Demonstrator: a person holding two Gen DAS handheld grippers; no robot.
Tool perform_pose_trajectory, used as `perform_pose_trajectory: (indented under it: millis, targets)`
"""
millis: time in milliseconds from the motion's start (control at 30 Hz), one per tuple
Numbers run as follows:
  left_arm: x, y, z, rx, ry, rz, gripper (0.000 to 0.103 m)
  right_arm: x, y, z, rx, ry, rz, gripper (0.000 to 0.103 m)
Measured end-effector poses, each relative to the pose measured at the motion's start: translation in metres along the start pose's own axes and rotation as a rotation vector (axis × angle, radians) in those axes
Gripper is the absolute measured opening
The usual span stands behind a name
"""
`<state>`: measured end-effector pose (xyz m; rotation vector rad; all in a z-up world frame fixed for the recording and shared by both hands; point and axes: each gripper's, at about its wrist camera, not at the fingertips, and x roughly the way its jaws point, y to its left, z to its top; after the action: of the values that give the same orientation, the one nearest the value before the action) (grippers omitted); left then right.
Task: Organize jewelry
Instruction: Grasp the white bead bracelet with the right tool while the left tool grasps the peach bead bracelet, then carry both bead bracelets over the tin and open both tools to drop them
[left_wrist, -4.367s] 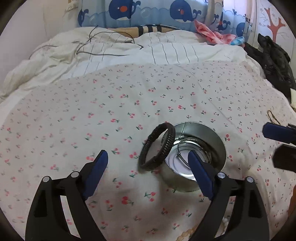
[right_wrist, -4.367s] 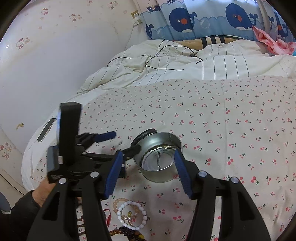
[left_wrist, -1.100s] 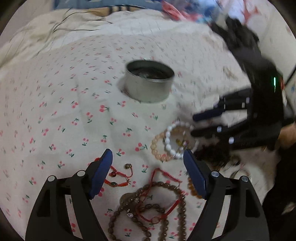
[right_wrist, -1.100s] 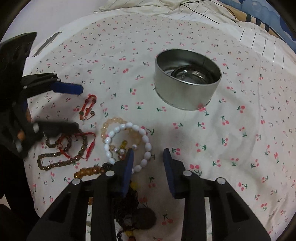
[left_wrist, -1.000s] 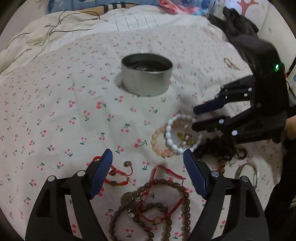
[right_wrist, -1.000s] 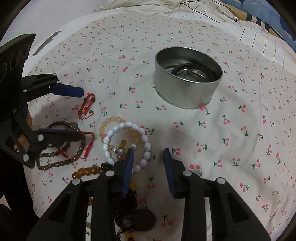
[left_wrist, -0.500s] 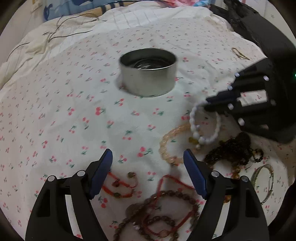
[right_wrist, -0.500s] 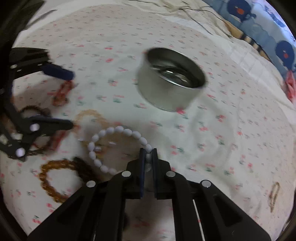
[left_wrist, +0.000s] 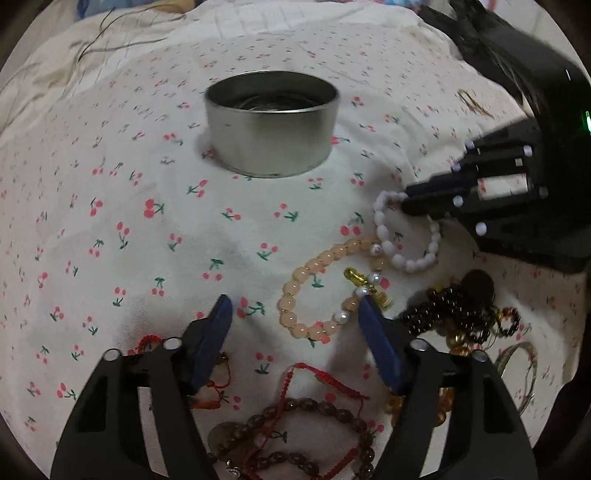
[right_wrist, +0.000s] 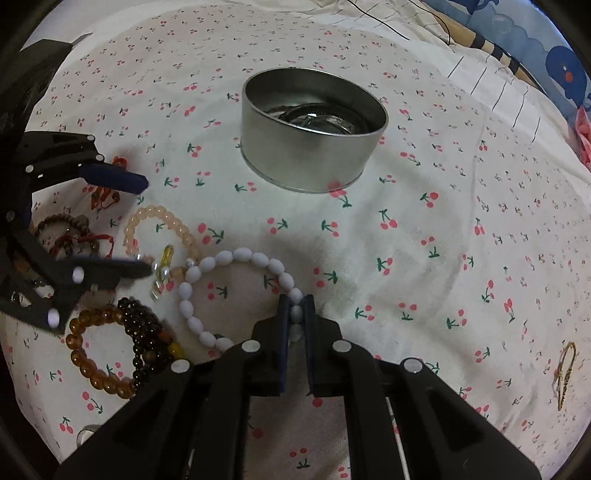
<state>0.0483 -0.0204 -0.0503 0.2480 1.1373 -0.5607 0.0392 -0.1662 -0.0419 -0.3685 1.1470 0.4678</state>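
The right gripper (right_wrist: 296, 314) pinches the white bead bracelet (right_wrist: 236, 291) (its near beads hidden between the pads), loop stretching left; the left gripper (left_wrist: 295, 325), lately narrowing, holds nothing.

Dim, even indoor light gives both views a warm, slightly grainy cast. Soft shadows pool beside the round silver metal tin (right_wrist: 314, 129), whose rim shows mild glare. Fisheye bending curves the cherry-print bedsheet (left_wrist: 110, 221) toward dark vignetted corners, and far edges blur.
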Motion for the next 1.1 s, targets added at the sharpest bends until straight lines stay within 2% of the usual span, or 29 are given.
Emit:
perform_pose_trajectory:
  millis: [133,200,300,333,433,467,533,600,633,800,933,1100]
  targets:
    - [-0.002,0.014,0.003,-0.082,-0.007,-0.074,0.06,0.003,-0.007,0.0,0.006,0.005,0.006,0.009]
    - [-0.003,0.018,0.002,-0.12,-0.018,-0.145,0.061,0.004,-0.008,0.001,0.011,0.007,0.012,0.009]
    - [-0.002,0.022,0.0,-0.148,-0.019,-0.194,0.069,0.006,-0.011,0.003,0.018,0.009,0.02,0.009]
    - [-0.003,0.02,0.001,-0.148,-0.019,-0.197,0.069,0.007,-0.014,0.002,0.019,0.01,0.021,0.009]
    - [-0.002,0.011,0.001,-0.109,-0.023,-0.14,0.068,0.008,-0.019,-0.002,0.019,0.008,0.023,0.009]
    - [-0.001,0.007,0.001,-0.09,-0.023,-0.097,0.06,0.008,-0.019,-0.002,0.016,0.006,0.022,0.009]
    - [0.003,-0.001,0.004,-0.048,-0.016,-0.029,0.033,0.006,-0.015,-0.003,0.003,-0.005,0.015,0.009]
    - [0.005,-0.004,0.005,-0.035,-0.002,-0.012,0.01,0.005,-0.008,-0.005,-0.016,-0.024,0.007,0.008]
    - [0.005,-0.005,0.005,-0.039,0.008,-0.023,0.007,0.004,-0.007,-0.005,-0.018,-0.027,0.007,0.008]
    - [-0.001,-0.004,0.005,-0.036,0.01,-0.016,0.007,-0.003,-0.002,-0.004,-0.001,-0.055,0.041,0.008]
    - [-0.025,0.009,0.005,-0.067,-0.044,-0.024,0.007,-0.017,-0.014,-0.001,0.074,-0.107,0.147,0.008]
    - [-0.048,0.021,0.012,-0.107,-0.106,-0.033,0.007,-0.028,-0.027,0.003,0.136,-0.15,0.228,0.008]
